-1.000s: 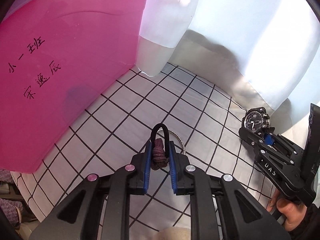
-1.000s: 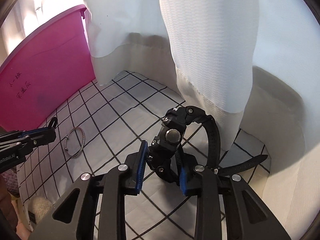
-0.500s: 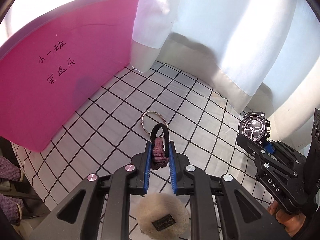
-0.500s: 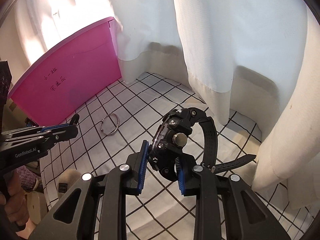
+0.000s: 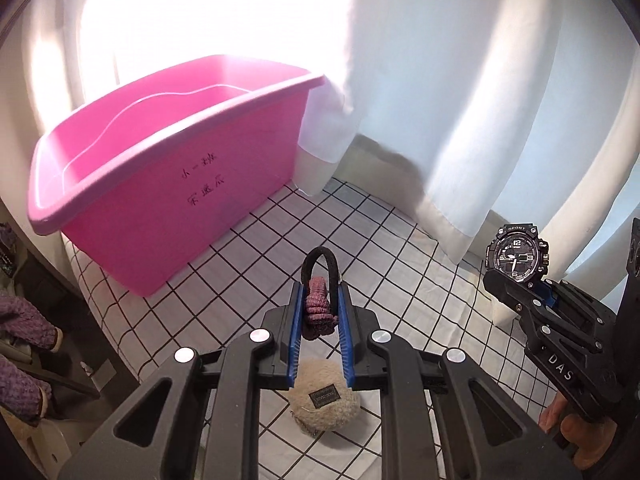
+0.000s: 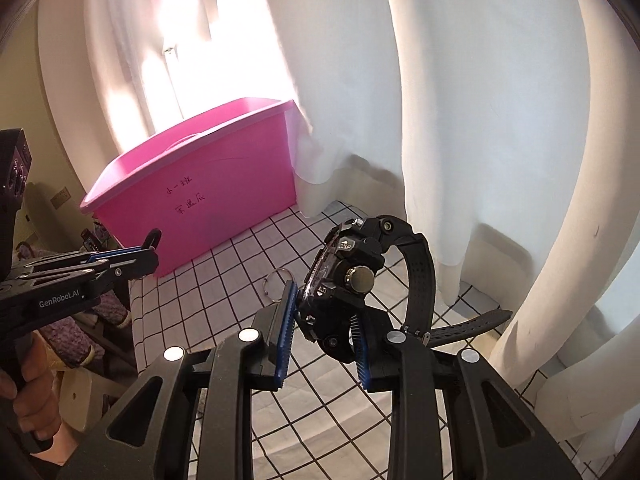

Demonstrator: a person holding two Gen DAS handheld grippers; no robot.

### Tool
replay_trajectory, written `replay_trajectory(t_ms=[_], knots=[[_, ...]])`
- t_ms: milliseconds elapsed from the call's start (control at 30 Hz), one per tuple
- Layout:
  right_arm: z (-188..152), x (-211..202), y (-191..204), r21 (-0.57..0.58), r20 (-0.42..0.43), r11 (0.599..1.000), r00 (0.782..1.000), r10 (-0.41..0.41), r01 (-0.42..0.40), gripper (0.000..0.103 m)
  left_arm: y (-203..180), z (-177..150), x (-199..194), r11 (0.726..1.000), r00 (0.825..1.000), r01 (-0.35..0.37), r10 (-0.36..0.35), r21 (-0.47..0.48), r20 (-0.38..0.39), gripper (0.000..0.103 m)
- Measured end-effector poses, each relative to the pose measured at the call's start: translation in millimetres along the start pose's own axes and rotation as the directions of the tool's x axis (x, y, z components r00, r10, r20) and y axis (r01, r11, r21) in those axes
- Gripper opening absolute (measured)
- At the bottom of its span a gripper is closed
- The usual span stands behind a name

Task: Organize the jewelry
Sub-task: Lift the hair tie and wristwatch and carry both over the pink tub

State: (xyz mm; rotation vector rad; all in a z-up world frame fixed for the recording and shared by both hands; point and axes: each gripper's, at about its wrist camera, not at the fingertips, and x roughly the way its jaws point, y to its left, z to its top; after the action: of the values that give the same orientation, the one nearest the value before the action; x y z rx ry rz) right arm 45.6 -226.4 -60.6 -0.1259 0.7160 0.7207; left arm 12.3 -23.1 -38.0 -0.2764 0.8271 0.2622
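Observation:
My left gripper is shut on a hair tie, a black loop with a mauve knitted knot, held above the checked cloth. In the right wrist view this gripper enters from the left. My right gripper is shut on a black sport watch, gripped by its case with the strap curling right. The left wrist view shows the watch face-on at the right, in the right gripper. A pink plastic bin, open-topped, stands at the back left. A silver ring lies on the cloth.
A white cloth with a black grid covers the table. White curtains hang close behind and to the right. A beige fluffy pad with a dark label lies below my left gripper. A person's hand grips the left handle.
Both grippers have risen and drawn back with their items. The pink bin's rim and inside have come into view, and the fluffy pad now shows under the left gripper.

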Motion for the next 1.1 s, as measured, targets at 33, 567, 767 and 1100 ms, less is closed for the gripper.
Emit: replay_trajectory(t_ms=[33, 567, 767, 1100], knots=[[5, -4, 3, -0.012, 0.008, 1.0, 1.0, 0.013, -0.013, 0.025, 2, 2, -8, 1.0, 1.0, -0.015, 0.015, -0.007, 0.017, 0.016], [105, 3, 108, -0.17, 0.103, 0.961, 0.966, 0.237, -0.218, 0.025, 95, 60, -88, 0.977, 0.972, -0.162, 0.182, -0.14, 0.148, 0.016], [153, 33, 157, -0.171, 0.118, 0.957, 0.959, 0.257, -0.235, 0.025, 133, 96, -72, 0.984, 0.979, -0.13, 0.147, -0.125, 0.138, 0.016], [226, 112, 217, -0.151, 0.078, 0.963, 0.969, 0.236, -0.223, 0.025, 208, 149, -25, 0.987, 0.987, -0.115, 0.127, -0.115, 0.102, 0.017]])
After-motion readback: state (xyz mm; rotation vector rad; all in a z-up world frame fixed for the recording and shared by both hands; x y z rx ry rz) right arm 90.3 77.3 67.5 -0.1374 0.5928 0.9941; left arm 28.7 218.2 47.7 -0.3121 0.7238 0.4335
